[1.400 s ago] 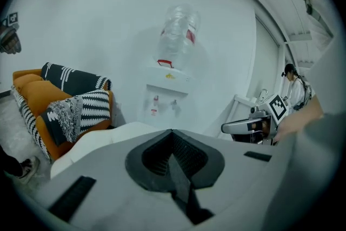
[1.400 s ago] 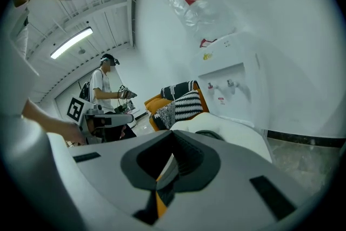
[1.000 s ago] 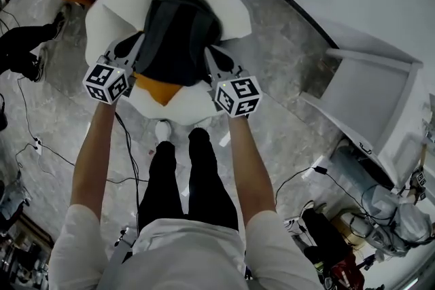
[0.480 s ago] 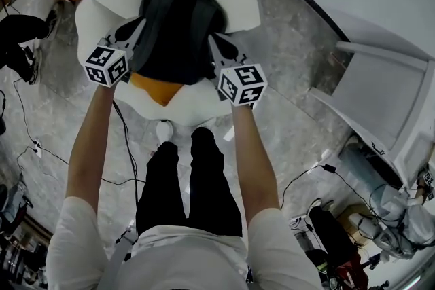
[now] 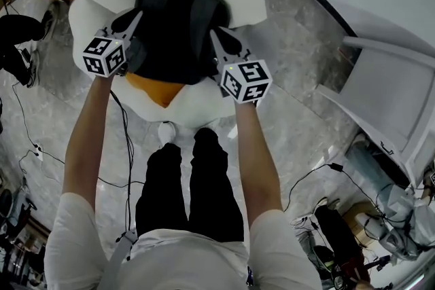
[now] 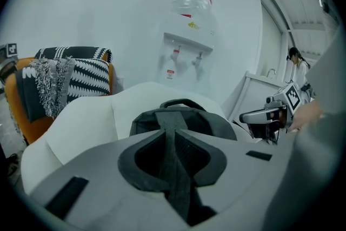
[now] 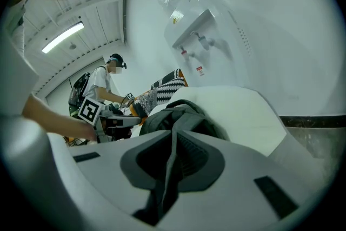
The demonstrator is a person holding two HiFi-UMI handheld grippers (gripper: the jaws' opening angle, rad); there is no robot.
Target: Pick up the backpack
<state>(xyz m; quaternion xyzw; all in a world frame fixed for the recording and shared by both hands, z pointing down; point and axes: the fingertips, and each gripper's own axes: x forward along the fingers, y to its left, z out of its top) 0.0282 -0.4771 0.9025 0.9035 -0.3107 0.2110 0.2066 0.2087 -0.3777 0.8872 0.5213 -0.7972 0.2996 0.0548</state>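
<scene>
The dark grey backpack (image 5: 177, 24) rests on the seat of a white armchair (image 5: 88, 7). My left gripper (image 5: 137, 14) is at its left side and my right gripper (image 5: 213, 33) at its right. In the left gripper view a broad grey strap (image 6: 174, 140) runs from the backpack (image 6: 184, 116) down between the jaws of the left gripper (image 6: 172, 128). These jaws are opening, with the strap still filling the gap. In the right gripper view the right gripper (image 7: 174, 137) is shut on a thin strap (image 7: 172, 162) that leads to the backpack (image 7: 181, 112).
An orange cushion (image 5: 153, 89) pokes out under the backpack at the seat's front. Behind the armchair stand a water dispenser (image 6: 186, 51) and an orange chair with a patterned blanket (image 6: 81, 76). A white cabinet (image 5: 387, 98) is at the right. Cables (image 5: 41, 146) cross the floor. Another person (image 7: 105, 86) stands beyond.
Both grippers have sunk toward the armchair with the straps in them, and the backpack has settled lower onto the seat.
</scene>
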